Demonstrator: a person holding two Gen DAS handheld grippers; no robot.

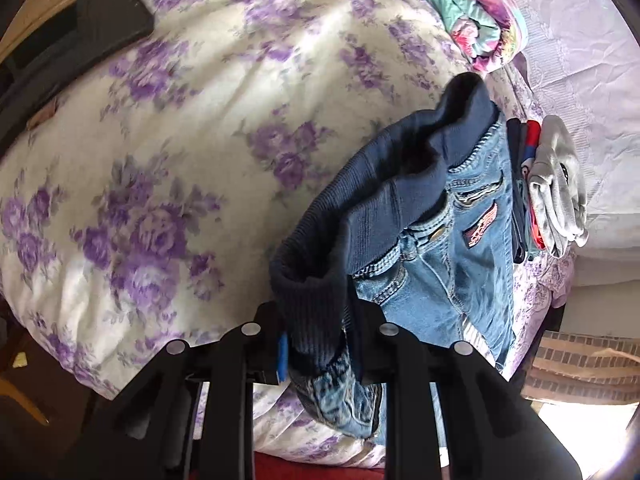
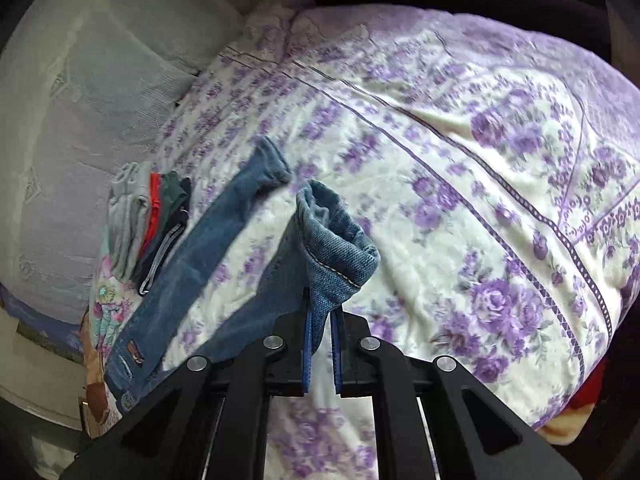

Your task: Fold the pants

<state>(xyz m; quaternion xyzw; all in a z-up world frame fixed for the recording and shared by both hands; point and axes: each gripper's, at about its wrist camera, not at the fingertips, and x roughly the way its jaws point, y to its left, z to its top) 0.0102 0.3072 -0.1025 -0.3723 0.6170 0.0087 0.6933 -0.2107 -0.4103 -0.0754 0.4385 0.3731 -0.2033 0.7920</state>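
1. My left gripper (image 1: 316, 344) pinches the jeans (image 1: 436, 240) at the waistband (image 1: 360, 200).
2. My right gripper (image 2: 320, 316) is clamped on a leg hem (image 2: 336, 240).
3. Jeans hang partly lifted over the bed (image 2: 480, 160).
4. Step: first fold. Next, probably bring hem to waistband, keeping the legs aligned.

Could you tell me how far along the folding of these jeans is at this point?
Done: both ends are gripped. The left hand-held gripper is shut on the dark ribbed waistband of the jeans, and the right hand-held gripper is shut on one leg cuff.
In hand: the jeans hang between them over the floral bedspread.
Left: no fold shows yet; the other leg lies loose beside the stack of folded clothes.
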